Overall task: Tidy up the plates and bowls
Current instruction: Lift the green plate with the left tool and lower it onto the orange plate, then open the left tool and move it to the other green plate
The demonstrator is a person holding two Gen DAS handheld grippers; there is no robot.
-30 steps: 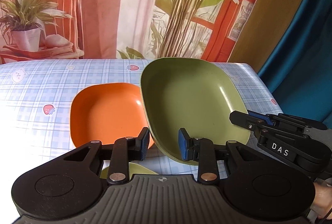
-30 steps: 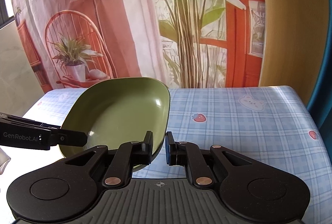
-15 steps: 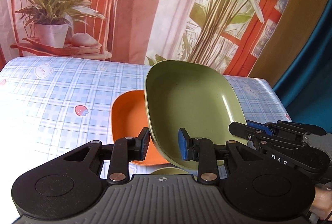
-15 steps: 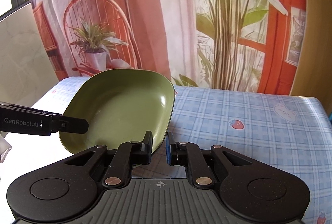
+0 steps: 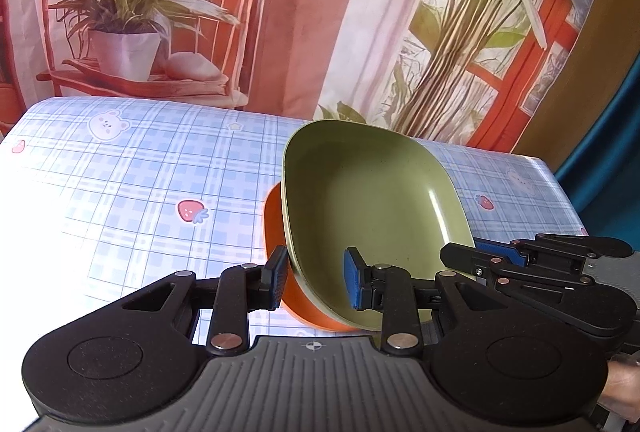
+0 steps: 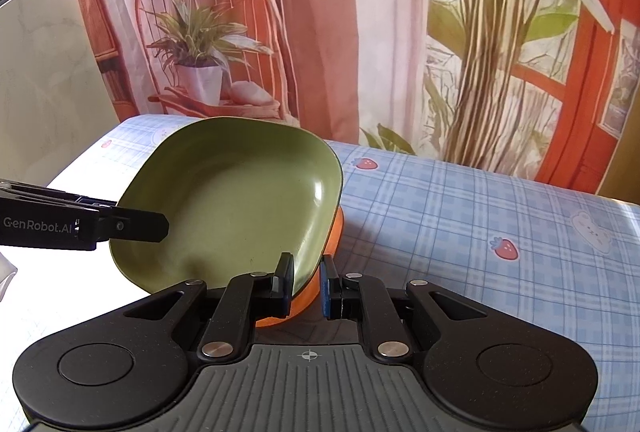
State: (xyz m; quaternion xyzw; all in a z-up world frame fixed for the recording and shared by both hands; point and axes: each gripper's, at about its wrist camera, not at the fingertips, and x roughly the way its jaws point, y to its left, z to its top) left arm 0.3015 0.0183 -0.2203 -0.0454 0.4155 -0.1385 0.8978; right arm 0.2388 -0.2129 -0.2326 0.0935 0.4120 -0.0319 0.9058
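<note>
A green square plate (image 5: 368,207) is tilted over an orange plate (image 5: 274,228) that lies on the checked tablecloth. My right gripper (image 6: 306,286) is shut on the green plate's rim (image 6: 308,264); its fingers also show in the left wrist view (image 5: 520,264). My left gripper (image 5: 314,278) is open, its jaws astride the green plate's near edge with a gap on both sides. The left gripper shows in the right wrist view (image 6: 120,226) at the plate's left rim. The orange plate is mostly hidden beneath the green one (image 6: 332,236).
The table (image 5: 120,183) has a blue checked cloth with strawberry and bear prints. A printed backdrop (image 5: 360,11) hangs behind the far edge. The table's right edge (image 5: 560,183) borders a blue curtain.
The green plate, held by the right gripper, has moved over the orange plate and now covers most of it. Both grippers moved with it; the left stayed open.
</note>
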